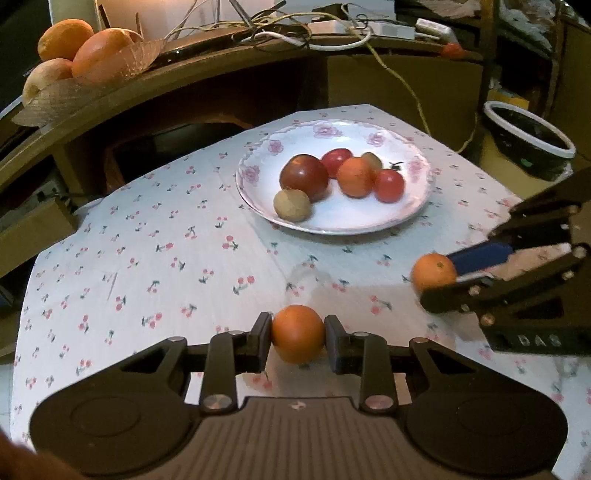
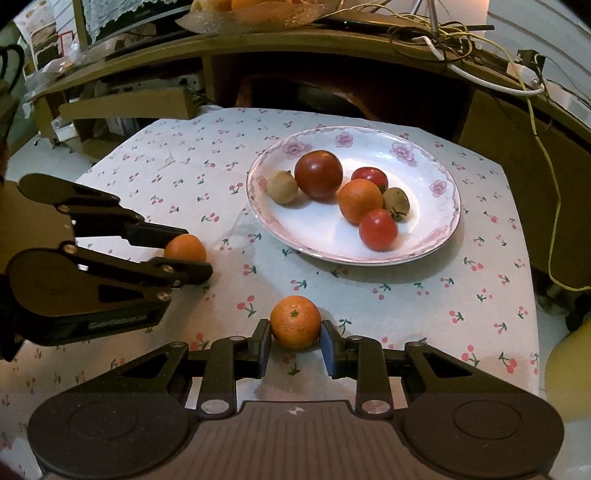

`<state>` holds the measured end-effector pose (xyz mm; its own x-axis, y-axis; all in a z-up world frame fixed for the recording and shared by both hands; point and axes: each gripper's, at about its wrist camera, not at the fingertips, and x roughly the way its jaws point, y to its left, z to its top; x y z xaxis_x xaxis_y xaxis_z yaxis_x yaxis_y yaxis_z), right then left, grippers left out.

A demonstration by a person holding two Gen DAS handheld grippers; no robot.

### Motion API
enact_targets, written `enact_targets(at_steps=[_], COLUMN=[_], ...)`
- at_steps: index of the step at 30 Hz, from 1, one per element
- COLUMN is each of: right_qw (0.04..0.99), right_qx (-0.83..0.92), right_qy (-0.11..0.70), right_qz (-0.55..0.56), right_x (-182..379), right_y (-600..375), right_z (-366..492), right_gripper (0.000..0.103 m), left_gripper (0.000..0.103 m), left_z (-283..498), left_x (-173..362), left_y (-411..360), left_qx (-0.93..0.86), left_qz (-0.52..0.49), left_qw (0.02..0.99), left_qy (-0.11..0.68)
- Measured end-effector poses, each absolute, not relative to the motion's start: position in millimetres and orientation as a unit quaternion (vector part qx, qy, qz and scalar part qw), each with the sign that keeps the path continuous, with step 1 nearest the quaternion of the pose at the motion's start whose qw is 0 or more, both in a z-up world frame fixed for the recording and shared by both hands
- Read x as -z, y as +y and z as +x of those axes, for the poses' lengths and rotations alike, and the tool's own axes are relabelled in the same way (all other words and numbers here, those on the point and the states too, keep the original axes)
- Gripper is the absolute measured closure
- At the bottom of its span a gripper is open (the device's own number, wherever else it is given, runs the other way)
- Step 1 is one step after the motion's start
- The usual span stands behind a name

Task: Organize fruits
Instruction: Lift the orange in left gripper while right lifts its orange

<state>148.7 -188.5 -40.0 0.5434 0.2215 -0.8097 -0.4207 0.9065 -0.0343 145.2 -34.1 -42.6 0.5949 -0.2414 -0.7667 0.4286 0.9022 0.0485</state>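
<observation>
My left gripper [image 1: 297,341] is shut on a smooth orange fruit [image 1: 297,338], just above the cherry-print cloth; it also shows in the right wrist view [image 2: 184,247] between the left fingers. My right gripper [image 2: 295,341] is shut on a small orange with a green stem mark [image 2: 295,322], also seen in the left wrist view [image 1: 434,271]. A flowered white plate [image 1: 369,221] [image 2: 424,236] ahead holds a dark red tomato [image 1: 303,176], an orange [image 1: 354,176], two small red tomatoes and two brown fruits.
The table wears a white cherry-print cloth [image 1: 147,258]. A wooden shelf behind carries a basket of oranges [image 1: 92,51] and tangled cables [image 1: 280,29]. A black bowl with a white rim [image 1: 528,136] stands right of the table. A cardboard box [image 2: 125,103] lies back left.
</observation>
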Motion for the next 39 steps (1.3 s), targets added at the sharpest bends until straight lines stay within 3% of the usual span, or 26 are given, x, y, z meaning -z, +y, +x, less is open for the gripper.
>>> enact_targets(at_steps=[20,28,39], right_qw=[0.873,0.885,0.9], right_qx=[-0.173,-0.139,-0.127], right_qy=[0.433,0.43,0.408], right_qz=[-0.141,-0.114,-0.088], right_x=[46.8,33.9,14.5], right_y=[-171.2,-184.5,-195.9], right_z=[80.8,69.0,52.3], right_gripper=[0.072,0.049,0.048], left_gripper=[0.065,0.06,0.058], left_z=[76.9,61.6,49.0], left_x=[50.6,34.7,17.4], left_y=[-19.6,-10.6,-23.5], left_qx=[0.182,0.16,0.149], left_qz=[0.14,0.128,0.125], left_qw=[0.882,0.891,0.898], left_qy=[0.412,0.406,0.396])
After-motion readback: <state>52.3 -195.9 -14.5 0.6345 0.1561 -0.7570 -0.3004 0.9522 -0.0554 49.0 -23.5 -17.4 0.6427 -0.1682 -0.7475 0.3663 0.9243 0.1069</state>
